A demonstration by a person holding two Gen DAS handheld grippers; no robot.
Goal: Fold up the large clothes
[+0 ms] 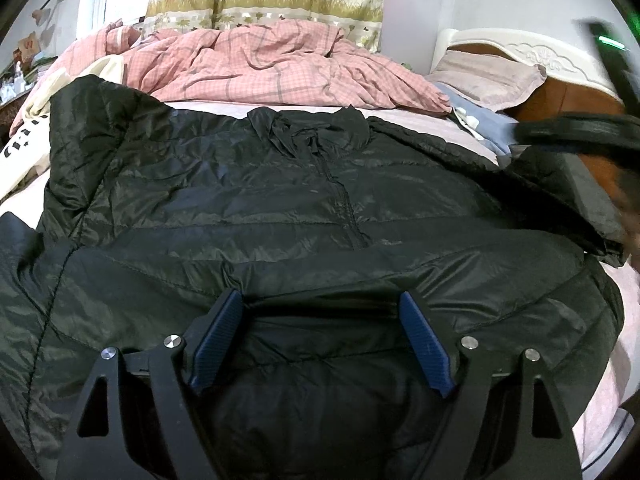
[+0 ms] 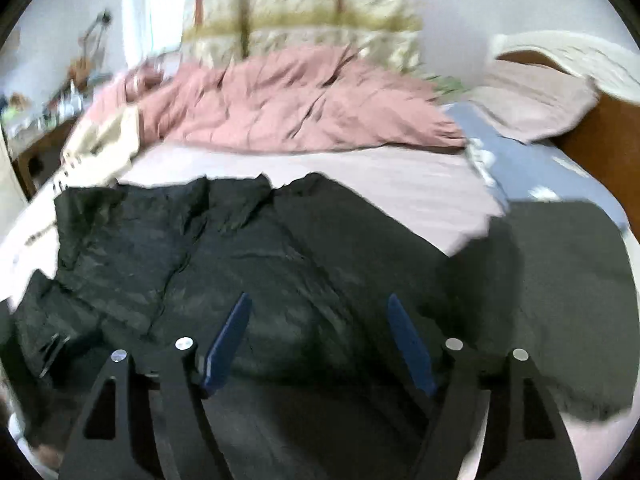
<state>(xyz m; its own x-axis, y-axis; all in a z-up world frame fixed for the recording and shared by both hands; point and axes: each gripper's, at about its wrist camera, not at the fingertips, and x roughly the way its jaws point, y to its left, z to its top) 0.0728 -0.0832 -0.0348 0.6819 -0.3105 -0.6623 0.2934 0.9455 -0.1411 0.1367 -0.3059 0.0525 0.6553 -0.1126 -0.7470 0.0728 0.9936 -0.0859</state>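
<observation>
A black quilted jacket [image 1: 320, 200] lies spread front up on the bed, zipper down its middle and collar toward the far side. My left gripper [image 1: 320, 296] stands open low over the jacket's near hem, and its blue pads [image 1: 218, 340] flank the fabric without pinching it. The right wrist view is blurred. It shows the same jacket [image 2: 280, 260] below my right gripper [image 2: 320, 299], which is open with nothing between its pads. A duller dark part of the jacket [image 2: 560, 280] spreads to the right.
A rumpled pink checked duvet [image 1: 272, 64] fills the far side of the bed. A pink pillow [image 1: 488, 76], a blue cloth [image 1: 488, 128] and a brown headboard [image 1: 560, 100] sit at the right. A cream garment [image 1: 28, 140] lies at the left. A blurred black device [image 1: 576, 130] crosses the right edge.
</observation>
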